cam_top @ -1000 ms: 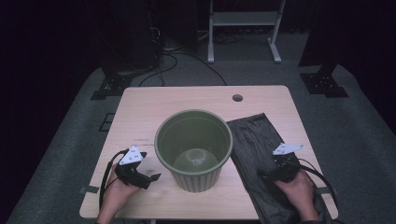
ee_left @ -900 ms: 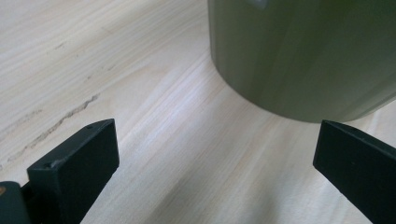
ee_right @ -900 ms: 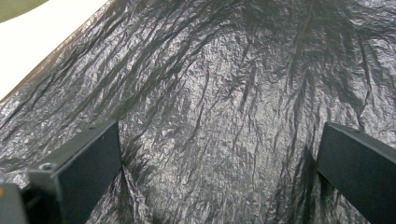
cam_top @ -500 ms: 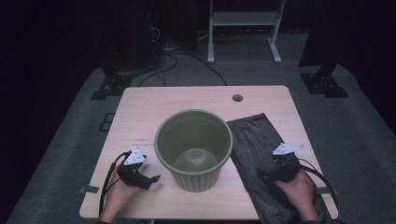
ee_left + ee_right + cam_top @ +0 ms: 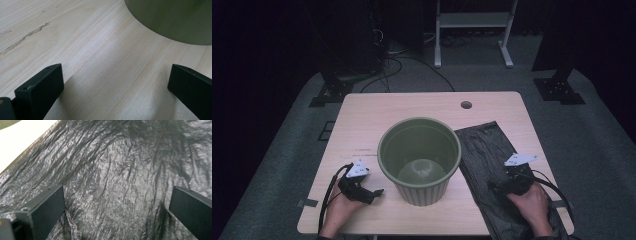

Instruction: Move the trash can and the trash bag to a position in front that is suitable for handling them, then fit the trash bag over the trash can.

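A green plastic bin (image 5: 419, 159) stands upright and empty in the middle of the light wood table (image 5: 412, 107). A crinkled black plastic bag (image 5: 484, 155) lies flat to its right. My left gripper (image 5: 374, 192) rests low on the table left of the bin, jaws wide apart over bare wood (image 5: 110, 75), with the bin's base (image 5: 172, 20) ahead of it. My right gripper (image 5: 494, 187) sits on the bag near the table's front edge, open, with the wrinkled bag (image 5: 117, 182) spread between its jaws.
A round cable hole (image 5: 466, 105) is at the table's far side. Beyond the table stand a white metal frame (image 5: 472, 22), dark stands (image 5: 557, 85) and cables on grey carpet. A dark scratch (image 5: 25, 37) marks the wood.
My left gripper has shifted slightly toward the bin and nearer the table's front edge. The right gripper has hardly moved on the bag.
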A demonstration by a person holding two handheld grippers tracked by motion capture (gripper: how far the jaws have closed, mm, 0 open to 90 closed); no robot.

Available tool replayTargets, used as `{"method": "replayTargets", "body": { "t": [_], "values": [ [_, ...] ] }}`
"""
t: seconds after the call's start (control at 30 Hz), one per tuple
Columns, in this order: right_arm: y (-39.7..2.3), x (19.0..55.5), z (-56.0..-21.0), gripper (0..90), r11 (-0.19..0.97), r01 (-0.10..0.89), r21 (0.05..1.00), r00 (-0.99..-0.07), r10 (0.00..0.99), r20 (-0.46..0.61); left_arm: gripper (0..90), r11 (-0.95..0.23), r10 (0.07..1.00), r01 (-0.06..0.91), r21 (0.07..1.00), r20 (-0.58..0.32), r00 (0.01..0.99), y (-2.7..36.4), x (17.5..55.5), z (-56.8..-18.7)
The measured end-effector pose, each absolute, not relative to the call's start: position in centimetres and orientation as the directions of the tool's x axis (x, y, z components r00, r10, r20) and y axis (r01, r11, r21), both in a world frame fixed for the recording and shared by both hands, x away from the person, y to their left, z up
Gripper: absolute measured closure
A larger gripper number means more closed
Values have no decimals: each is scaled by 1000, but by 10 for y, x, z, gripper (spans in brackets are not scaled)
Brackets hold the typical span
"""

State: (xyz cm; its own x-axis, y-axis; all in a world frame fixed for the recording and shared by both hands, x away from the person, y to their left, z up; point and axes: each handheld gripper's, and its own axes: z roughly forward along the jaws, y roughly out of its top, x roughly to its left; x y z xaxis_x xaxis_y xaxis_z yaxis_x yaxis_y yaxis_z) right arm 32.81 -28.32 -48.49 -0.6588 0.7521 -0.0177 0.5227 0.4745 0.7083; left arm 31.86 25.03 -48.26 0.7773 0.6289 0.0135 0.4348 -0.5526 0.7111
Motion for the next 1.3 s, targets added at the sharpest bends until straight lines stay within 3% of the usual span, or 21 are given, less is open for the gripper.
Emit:
{"method": "replayTargets", "body": {
  "t": [0.33,0.83,1.3],
  "values": [
    [-301,324,-467,0,438,525,730,-614,789,-32,0,-553,627,435,711,13,779,250,318,-483],
    [-339,328,-483,0,352,630,693,-501,866,15,0,-553,628,435,710,13,778,250,318,-483],
    [-313,331,-485,0,404,599,691,-580,814,26,0,-553,628,435,710,13,778,250,318,-483]
  ]
}}
